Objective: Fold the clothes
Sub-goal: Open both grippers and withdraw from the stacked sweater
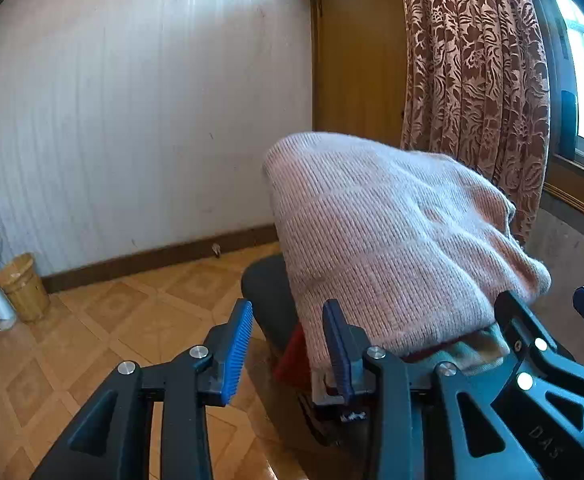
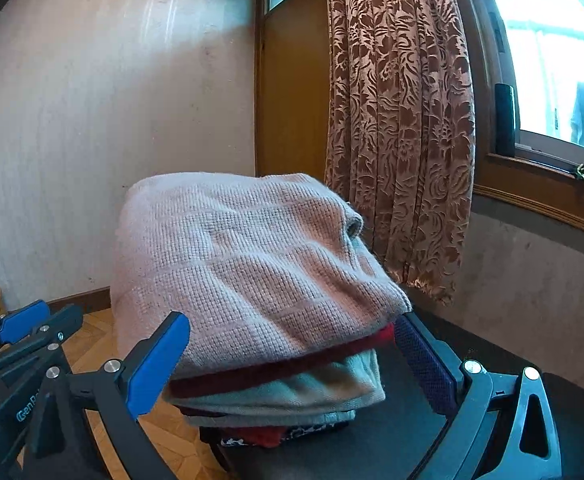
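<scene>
Left wrist view: the left gripper stands with its blue ribbed pads parted and nothing between them but floor and the dark edge of a black padded seat. Its right-hand pad sits just beside the near left corner of the folded pink knitted sweater, which tops a stack of folded clothes on that seat, ahead and to the right of the fingers. A red layer peeks out below the knit, just beyond that pad. The right gripper enters from the right edge, one dark finger against the sweater's near right corner.

Right wrist view: the right gripper stands wide, its jaws apart and straddling the near end of the stack; the pads lie beside the fabric, and I see no squeeze on it. Between the fingers lie the pink sweater, a dark red garment and a pale grey-green garment, with more red and a patterned piece underneath. The left gripper shows at the far left.

The knit looks soft, thick and light, likely to sag and slide off the layers below. A hold on a doubled folded edge or corner, rather than one loose layer, seems safest.
</scene>
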